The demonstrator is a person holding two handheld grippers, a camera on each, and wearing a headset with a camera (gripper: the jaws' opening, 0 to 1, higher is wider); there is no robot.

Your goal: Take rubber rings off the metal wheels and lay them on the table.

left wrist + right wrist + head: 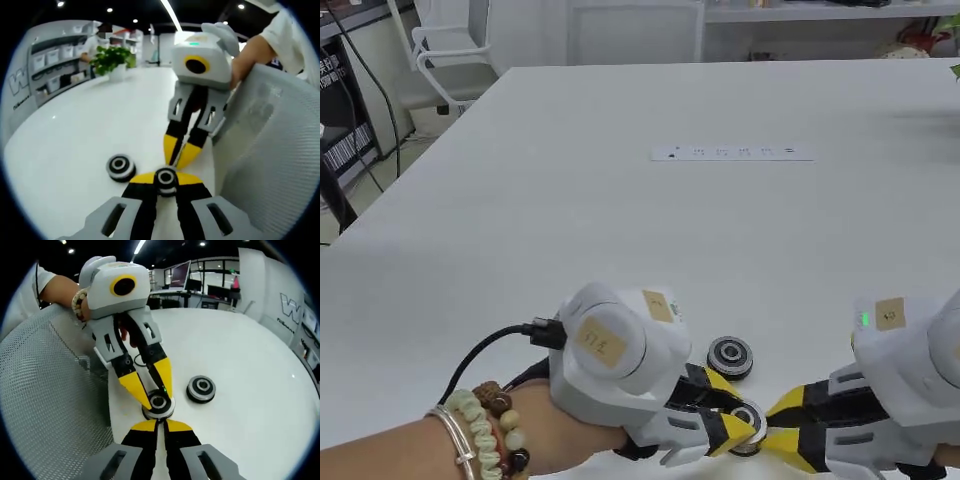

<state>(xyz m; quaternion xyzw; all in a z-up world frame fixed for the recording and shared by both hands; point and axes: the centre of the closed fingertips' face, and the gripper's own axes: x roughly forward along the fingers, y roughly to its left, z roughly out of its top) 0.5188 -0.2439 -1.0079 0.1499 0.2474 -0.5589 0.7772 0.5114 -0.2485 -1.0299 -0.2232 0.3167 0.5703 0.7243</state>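
Small round wheel (pixel 748 418), dark-rimmed with a bright metal centre, clamped between the yellow wedge tips of the left gripper (pixel 740 428), low over the smooth white table (pixel 620 220). Meeting it head-on, the right gripper (pixel 775 425) – black-and-yellow jaws drawn tight together, tips against the wheel's edge; cannot tell whether any rubber is pinched. Just beyond the left gripper's tips, apart from them, a second wheel (pixel 730 355) lying flat – black rubber ring (pixel 714 356) around a shiny hub

large "w" on wall panel (pixel 16 82); small lettering under it unreadable. yellow handwritten sticker (pixel 601 340), printed strip (pixel 731 153) on table (pixel 620 230): illegible.
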